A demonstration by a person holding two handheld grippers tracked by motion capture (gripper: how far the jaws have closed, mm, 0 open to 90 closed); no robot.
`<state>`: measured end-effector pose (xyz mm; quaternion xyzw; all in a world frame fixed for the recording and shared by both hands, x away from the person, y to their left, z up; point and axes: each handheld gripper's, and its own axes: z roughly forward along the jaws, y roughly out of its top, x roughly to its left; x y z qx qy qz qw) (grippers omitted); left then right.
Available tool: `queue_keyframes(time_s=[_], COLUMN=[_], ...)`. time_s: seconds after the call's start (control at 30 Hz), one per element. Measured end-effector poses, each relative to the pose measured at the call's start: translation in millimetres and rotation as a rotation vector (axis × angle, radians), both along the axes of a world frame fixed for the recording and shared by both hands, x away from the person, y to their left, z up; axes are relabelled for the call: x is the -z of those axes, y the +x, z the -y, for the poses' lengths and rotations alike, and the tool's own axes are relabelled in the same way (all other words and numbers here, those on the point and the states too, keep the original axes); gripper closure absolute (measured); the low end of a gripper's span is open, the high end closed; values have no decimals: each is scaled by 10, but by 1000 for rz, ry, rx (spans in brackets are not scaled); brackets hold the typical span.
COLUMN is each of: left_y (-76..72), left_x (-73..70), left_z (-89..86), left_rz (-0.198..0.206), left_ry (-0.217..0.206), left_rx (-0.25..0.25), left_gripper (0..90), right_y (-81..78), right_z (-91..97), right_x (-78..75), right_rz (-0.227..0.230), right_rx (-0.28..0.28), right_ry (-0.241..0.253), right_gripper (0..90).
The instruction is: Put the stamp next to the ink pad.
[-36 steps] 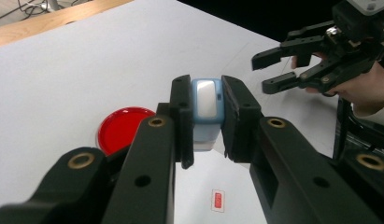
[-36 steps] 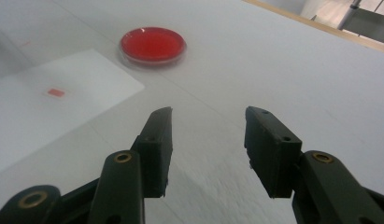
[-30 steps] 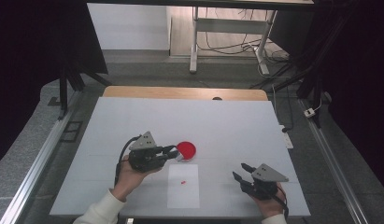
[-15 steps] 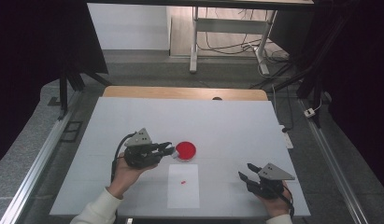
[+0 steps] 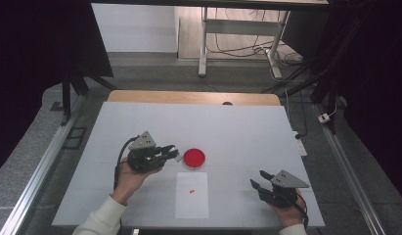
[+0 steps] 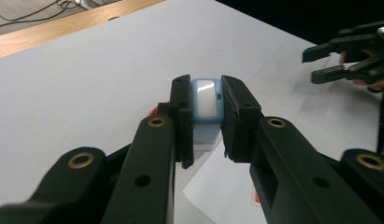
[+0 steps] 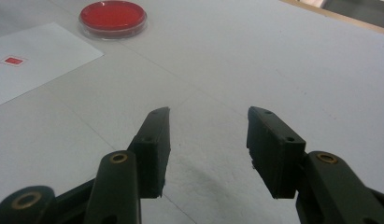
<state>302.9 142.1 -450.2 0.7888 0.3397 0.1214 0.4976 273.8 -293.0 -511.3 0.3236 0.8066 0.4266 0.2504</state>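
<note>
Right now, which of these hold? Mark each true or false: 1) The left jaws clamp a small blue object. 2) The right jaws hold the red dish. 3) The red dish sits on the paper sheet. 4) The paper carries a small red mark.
1) True: the left gripper is shut on the small blue object.
2) False: the right gripper is open and empty.
3) False: the red dish sits beside the paper sheet.
4) True: small red mark.

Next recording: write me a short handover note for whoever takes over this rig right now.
Left claw: shut on the small blue and white block, held just left of the red dish.
Right claw: open, holding nothing, low over the table at the near right.
White sheet with a small red mark lies in front of the dish.
Done: block picked up.
Left: placing it, probably at the dish or on the sheet.
</note>
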Motion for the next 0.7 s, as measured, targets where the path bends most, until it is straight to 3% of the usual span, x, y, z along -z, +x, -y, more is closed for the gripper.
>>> queue_keyframes(time_s=[0.7], left_y=[435], left_x=[365], left_z=[57], left_rz=[-57], left_ry=[136], left_rx=[-107], left_gripper=[756], right_y=[18], right_z=[-34], right_x=[29], right_rz=[-9], right_rx=[-6], right_ry=[-17], right_gripper=[484])
